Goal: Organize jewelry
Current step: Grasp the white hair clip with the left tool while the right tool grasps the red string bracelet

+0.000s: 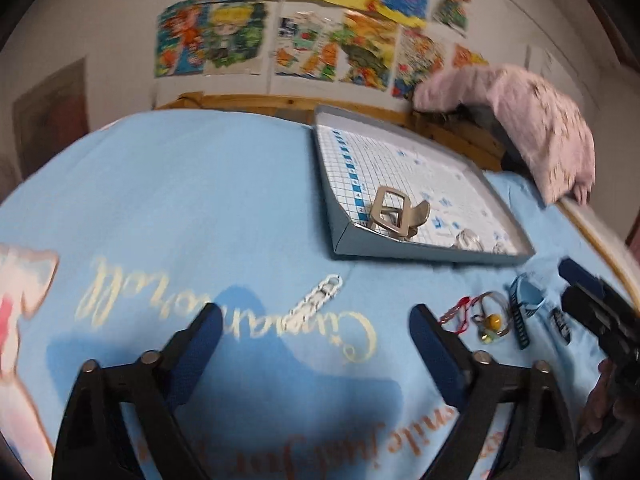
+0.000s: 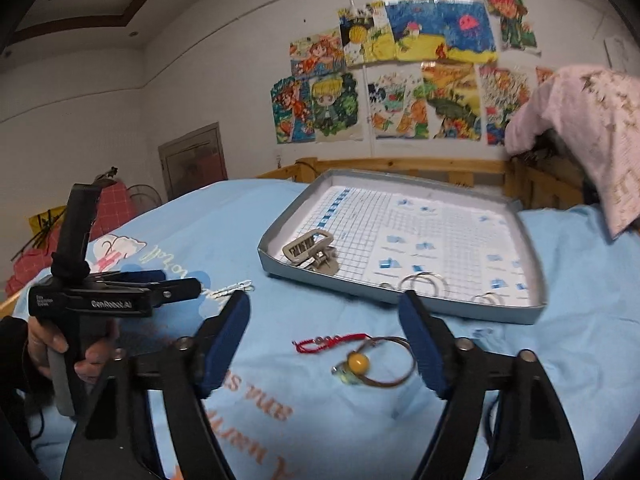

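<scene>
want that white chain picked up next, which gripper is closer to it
Left. The left gripper has the white chain just ahead of its open fingers; the right gripper sits farther right, over the red cord bracelet.

Left gripper point(image 1: 316, 320) and right gripper point(image 2: 324, 312) both agape, empty, angled downward

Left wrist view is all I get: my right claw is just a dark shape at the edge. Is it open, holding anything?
Observer: Right claw is open and empty; a yellow-bead bangle lies on the sheet right in front of it.
Operator: Those blurry clear things at the tray's near edge?
Observer: Thin metal rings, lying flat inside the tray.
Operator: How close is my left claw to the white chain?
Observer: Side-on, left claw tips end just short of the white chain; contact unclear.
</scene>
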### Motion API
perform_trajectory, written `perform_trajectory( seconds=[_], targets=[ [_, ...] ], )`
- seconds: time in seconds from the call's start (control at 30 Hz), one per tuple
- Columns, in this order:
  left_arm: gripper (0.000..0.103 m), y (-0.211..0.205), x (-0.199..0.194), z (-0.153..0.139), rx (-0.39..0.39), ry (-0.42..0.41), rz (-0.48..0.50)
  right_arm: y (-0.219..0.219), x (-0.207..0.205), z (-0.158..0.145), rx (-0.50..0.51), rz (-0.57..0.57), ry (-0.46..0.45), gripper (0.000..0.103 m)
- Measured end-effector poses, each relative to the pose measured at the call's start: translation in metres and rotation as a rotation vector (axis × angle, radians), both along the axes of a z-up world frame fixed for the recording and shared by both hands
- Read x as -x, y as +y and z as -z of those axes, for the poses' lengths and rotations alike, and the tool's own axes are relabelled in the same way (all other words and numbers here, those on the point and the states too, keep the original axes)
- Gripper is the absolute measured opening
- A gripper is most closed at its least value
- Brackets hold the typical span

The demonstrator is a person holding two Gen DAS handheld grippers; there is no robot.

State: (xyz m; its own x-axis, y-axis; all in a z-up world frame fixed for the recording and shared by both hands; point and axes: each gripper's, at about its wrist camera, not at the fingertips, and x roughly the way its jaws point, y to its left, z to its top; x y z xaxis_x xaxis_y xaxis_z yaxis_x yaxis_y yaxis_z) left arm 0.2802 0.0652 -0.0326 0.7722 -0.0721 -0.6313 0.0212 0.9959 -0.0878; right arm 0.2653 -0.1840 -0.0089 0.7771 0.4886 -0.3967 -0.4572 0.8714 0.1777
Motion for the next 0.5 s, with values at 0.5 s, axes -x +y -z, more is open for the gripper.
perform_trajectory(
  seconds=[0.5],
  targets=[
    [0.047, 0.003, -0.040, 0.028, -0.088, 0.105, 0.133, 0.043, -0.041, 0.053, 0.063, -0.070, 0.262, 0.041]
  ],
)
